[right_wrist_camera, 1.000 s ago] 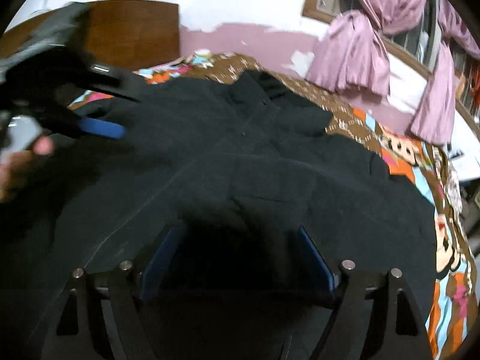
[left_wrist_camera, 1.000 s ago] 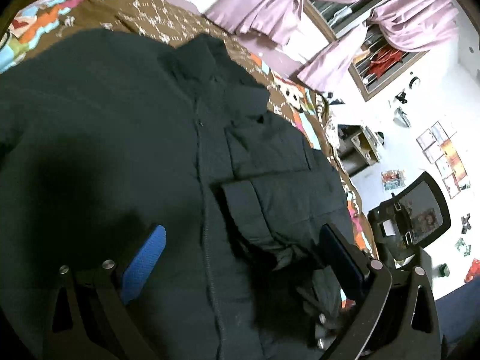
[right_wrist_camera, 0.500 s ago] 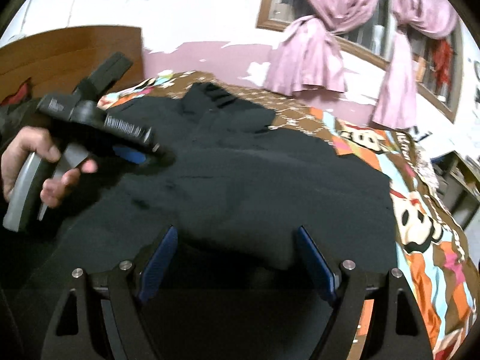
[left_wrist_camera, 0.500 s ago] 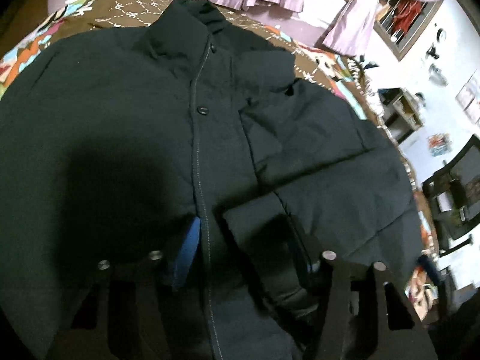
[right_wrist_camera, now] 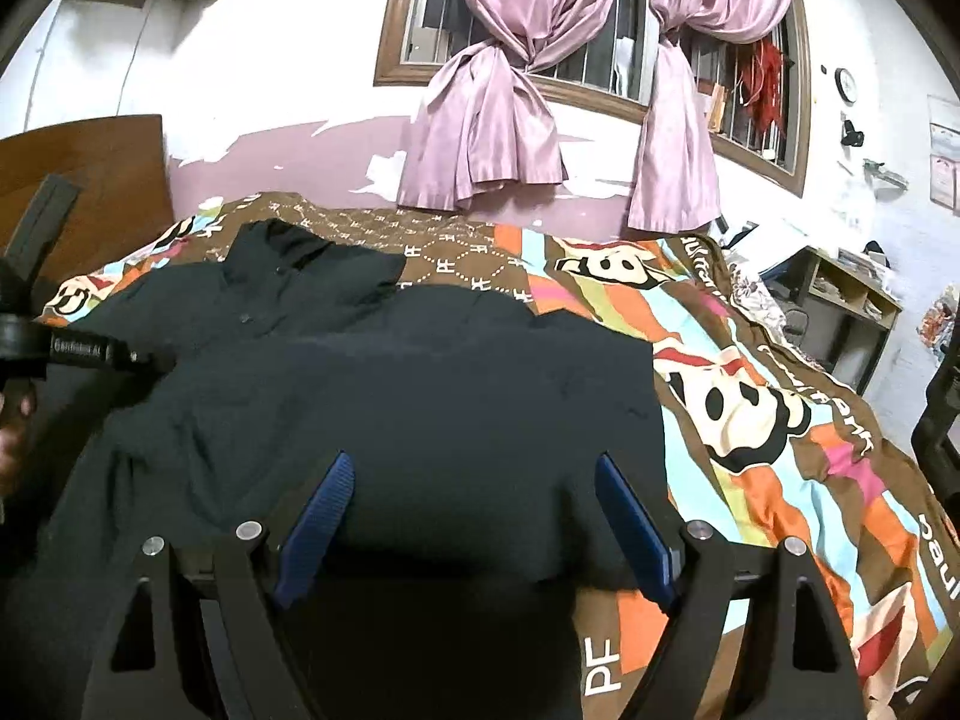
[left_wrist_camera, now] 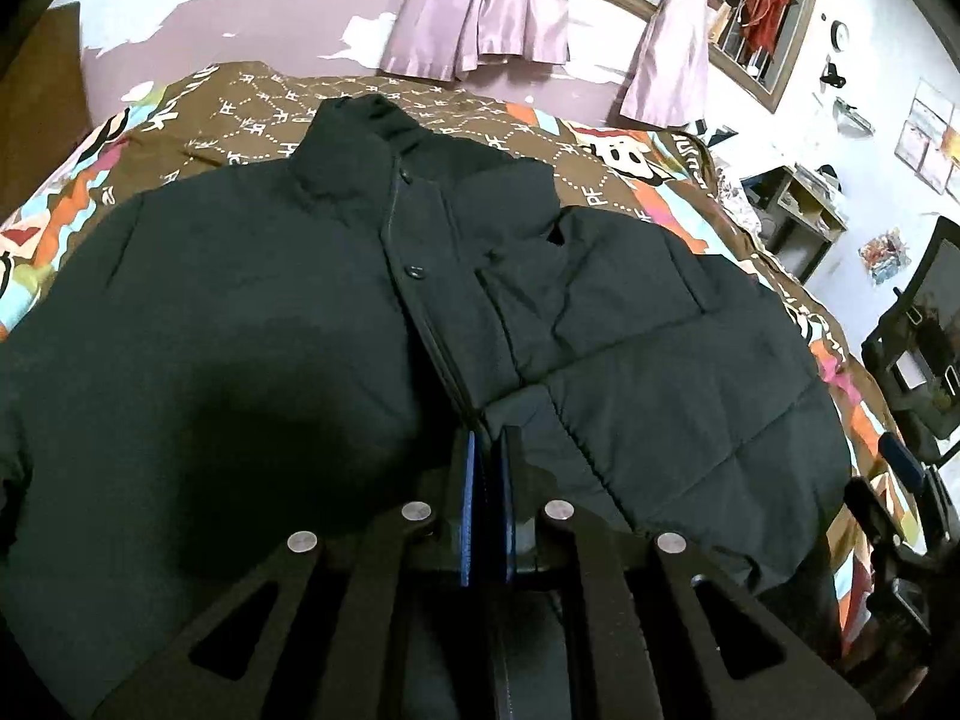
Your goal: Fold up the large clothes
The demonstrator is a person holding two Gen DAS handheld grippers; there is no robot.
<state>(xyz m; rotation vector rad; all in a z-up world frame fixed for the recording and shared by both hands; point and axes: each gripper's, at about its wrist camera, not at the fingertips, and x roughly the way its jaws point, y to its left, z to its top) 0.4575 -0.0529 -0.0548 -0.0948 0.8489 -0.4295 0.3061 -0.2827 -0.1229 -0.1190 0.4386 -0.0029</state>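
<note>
A big black padded jacket lies front up on the bed, collar at the far end, one sleeve folded across its right half. My left gripper is closing on the jacket's front opening edge near the hem. Dark fabric sits pinched between the blue pads. From the right wrist view the jacket fills the middle. My right gripper hangs open just above its near right part, nothing between the fingers. The left gripper and the hand holding it show at that view's left edge.
A brown and multicoloured panda bedspread lies under the jacket and is bare on the right. A wooden headboard stands at the left. Pink curtains hang on the far wall. A shelf and a black chair stand right of the bed.
The left gripper has shut from wide open onto the jacket's front edge and rolled upright. The right gripper swung right and tilted up, staying open.
</note>
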